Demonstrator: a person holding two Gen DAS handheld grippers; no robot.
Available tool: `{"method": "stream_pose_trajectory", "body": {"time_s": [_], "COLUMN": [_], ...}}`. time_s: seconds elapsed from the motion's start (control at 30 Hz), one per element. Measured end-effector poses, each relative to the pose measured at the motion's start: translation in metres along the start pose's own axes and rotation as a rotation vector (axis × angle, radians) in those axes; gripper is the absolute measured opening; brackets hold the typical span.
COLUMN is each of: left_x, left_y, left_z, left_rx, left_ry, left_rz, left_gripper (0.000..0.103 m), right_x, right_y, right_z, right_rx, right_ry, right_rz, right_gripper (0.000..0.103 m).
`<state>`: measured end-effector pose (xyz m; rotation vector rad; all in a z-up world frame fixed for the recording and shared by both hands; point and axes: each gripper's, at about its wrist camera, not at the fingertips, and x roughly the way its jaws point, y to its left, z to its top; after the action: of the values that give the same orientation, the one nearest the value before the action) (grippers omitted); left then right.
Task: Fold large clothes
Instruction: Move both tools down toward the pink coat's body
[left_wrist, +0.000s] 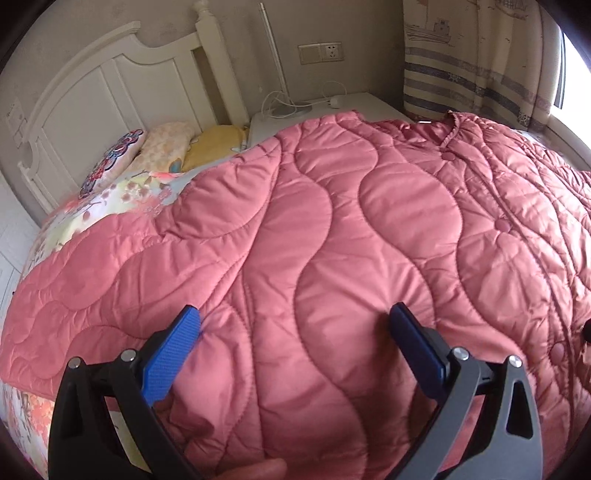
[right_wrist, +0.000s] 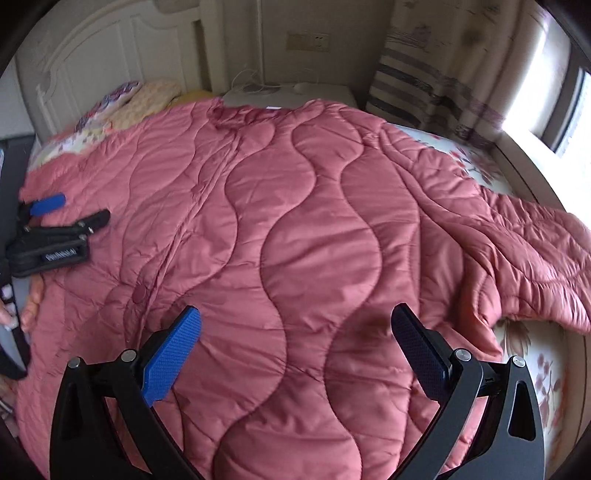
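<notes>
Your coat (left_wrist: 332, 240) lies spread flat across the bed (right_wrist: 535, 369). Both grippers, left (left_wrist: 295, 325) and right (right_wrist: 295, 325), hover with jaws spread, empty. Pinch shallowly and the slippery padding may slide out.

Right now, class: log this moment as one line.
pink quilted coat: flat on floral bedsheet | left gripper: open | right gripper: open

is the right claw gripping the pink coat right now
No, the right claw is wide open above the pink quilted coat, with nothing pinched between its blue pads.
</notes>
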<state>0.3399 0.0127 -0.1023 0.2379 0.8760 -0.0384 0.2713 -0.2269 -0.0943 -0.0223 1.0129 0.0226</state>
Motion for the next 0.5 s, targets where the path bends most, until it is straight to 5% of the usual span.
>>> {"method": "stream_pose_trajectory", "body": {"time_s": [0.13,0.2,0.43,0.5], "left_x": [0.002,0.003,-0.005,-0.013], "left_y": [0.004,0.008,0.005,0.001], "left_z": [-0.005,-0.006,-0.007,0.002], "left_rx": [-0.057,-0.078,-0.082,-0.103], "left_ry": [0.019,0.028,0.057,0.076], "left_rz": [-0.01,-0.027,-0.017,-0.009], "left_gripper": [0.101,0.101,0.101,0.101], "right_x": [0.02,0.018,0.014,0.003], "right_y": [0.012,0.011,0.001,-0.007], "right_z": [-0.006,-0.016,-0.025,-0.018], "right_rx": [-0.072,-0.073,-0.189,-0.226], "right_ry": [0.026,-0.042,0.002,-0.041], "right_rz": [-0.014,0.006,0.154,0.1], "right_gripper": [0.099,0.099,0.098,0.098]}}
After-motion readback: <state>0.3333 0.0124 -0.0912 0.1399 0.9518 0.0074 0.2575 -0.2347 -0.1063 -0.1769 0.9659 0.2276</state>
